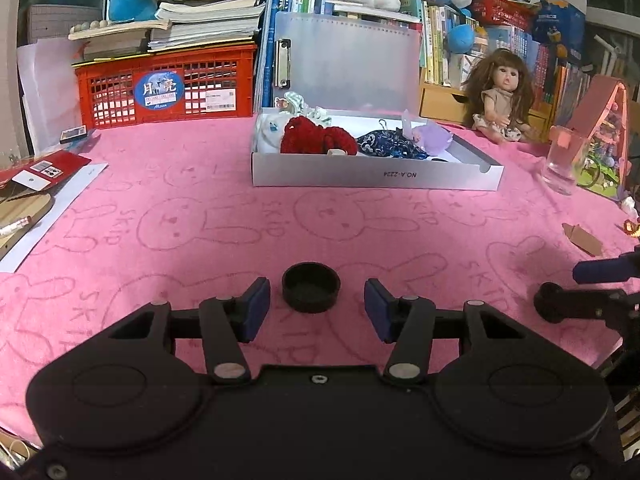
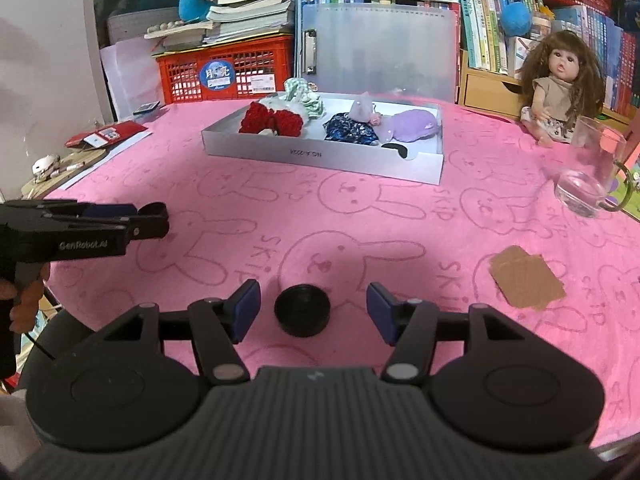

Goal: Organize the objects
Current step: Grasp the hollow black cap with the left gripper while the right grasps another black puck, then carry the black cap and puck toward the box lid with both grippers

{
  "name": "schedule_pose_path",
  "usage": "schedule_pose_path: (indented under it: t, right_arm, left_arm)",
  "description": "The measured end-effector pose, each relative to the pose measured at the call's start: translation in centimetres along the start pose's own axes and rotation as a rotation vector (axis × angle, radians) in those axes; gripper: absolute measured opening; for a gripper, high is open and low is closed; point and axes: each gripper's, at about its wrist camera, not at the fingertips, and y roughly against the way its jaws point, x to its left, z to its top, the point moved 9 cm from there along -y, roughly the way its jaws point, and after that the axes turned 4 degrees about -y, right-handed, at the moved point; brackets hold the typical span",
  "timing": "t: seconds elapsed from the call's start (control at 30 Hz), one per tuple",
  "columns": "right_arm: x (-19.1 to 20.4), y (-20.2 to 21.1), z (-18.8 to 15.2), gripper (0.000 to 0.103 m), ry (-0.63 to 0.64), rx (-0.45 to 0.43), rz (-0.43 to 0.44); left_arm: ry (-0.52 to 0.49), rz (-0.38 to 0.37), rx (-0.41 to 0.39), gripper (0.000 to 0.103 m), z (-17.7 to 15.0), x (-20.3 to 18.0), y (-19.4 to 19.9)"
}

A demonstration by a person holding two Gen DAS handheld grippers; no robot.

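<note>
One small round black plastic cap lies between each wide-spread gripper; the one shallow white cardboard box reads "NO.A-2224".

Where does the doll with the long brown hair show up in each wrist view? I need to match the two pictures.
Left wrist view: the doll sits at upper right, on the far edge of the pink cloth, right of the white box.
Right wrist view: the doll is again at upper right, beyond the glass mug.
Shared landmark: the white box marked NO.A-2224, and the red crate behind it.
</note>
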Motion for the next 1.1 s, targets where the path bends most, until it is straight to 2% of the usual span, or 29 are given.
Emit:
schedule_pose_path:
  t: [0.1, 0.2, 0.27, 0.37, 0.43, 0.53, 1.1]
  right_arm:
    - [0.4, -0.2, -0.2, 0.072, 0.018, 0.007, 0.007]
    - [0.5, -0.5, -0.5, 0.072, 0.029, 0.018, 0.003]
    - [0.5, -0.7, -0.6, 0.069, 0.032, 0.025, -0.002]
    - [0.5, -0.8, -0.8, 0.061, 0.034, 0.031, -0.005]
    - [0.6, -0.8, -0.7, 0.047, 0.036, 0.028, -0.004]
    - [0.6, -0.8, -0.7, 0.038, 0.033, 0.027, -0.004]
    - [-0.3, -1.0, -0.1, 0.037, -0.01, 0.01, -0.024]
  left_arm:
    - [0.002, 0.002, -0.003, 0.046, 0.1, 0.0, -0.2]
    - [0.005, 0.01, -0.007, 0.033, 0.3, 0.1, -0.3]
    - [0.005, 0.005, -0.007, 0.031, 0.3, 0.0, -0.4]
    - [0.011, -0.001, -0.011, 0.03, 0.4, -0.1, -0.4]
    - [0.012, -0.003, -0.014, 0.03, 0.5, -0.2, -0.4]
    - [0.013, -0.009, -0.017, 0.03, 0.6, -0.4, -0.4]
    - [0.021, -0.035, -0.038, 0.03, 1.7, -1.1, 0.4]
